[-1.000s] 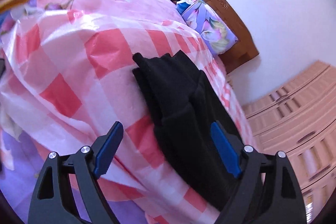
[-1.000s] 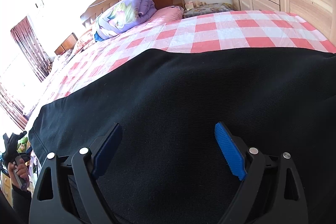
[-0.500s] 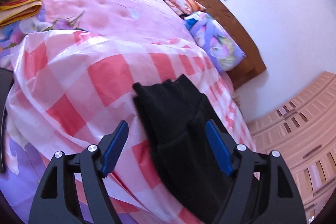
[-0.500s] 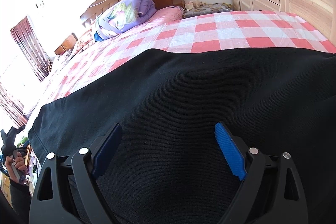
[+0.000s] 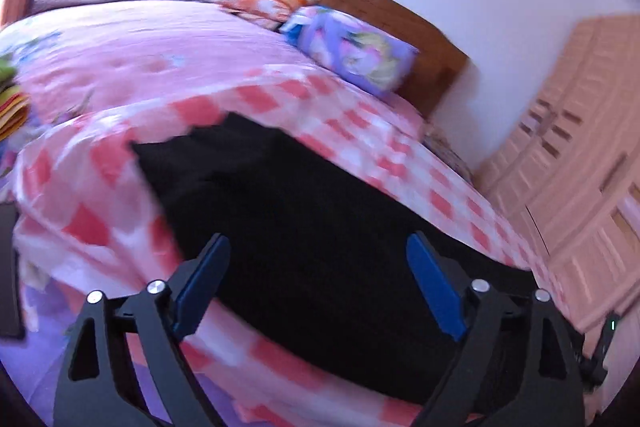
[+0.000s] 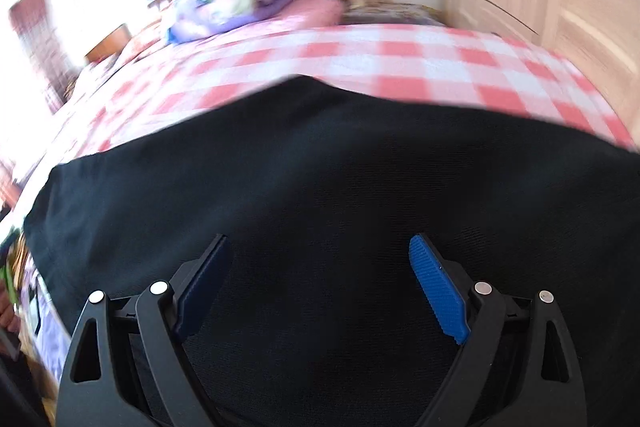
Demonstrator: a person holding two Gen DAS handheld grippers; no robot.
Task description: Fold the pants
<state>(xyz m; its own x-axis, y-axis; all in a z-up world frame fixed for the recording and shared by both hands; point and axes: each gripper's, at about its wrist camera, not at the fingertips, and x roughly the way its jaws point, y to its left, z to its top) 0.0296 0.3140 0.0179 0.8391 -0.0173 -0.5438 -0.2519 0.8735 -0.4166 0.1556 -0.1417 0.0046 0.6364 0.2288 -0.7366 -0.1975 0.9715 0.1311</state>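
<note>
Nearby, both jaws wide, left opening, empty over pants (image 5: 304,227) below pillow (image 5: 356,55).

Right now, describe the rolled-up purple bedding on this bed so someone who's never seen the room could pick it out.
Find the wooden headboard at the far end of the bed. Lying against its base, beyond the pink checked sheet, is a plump purple floral bundle. It is the only lilac thing there: the pillow beside it is orange, and the pants nearer the camera are plain black.
</note>
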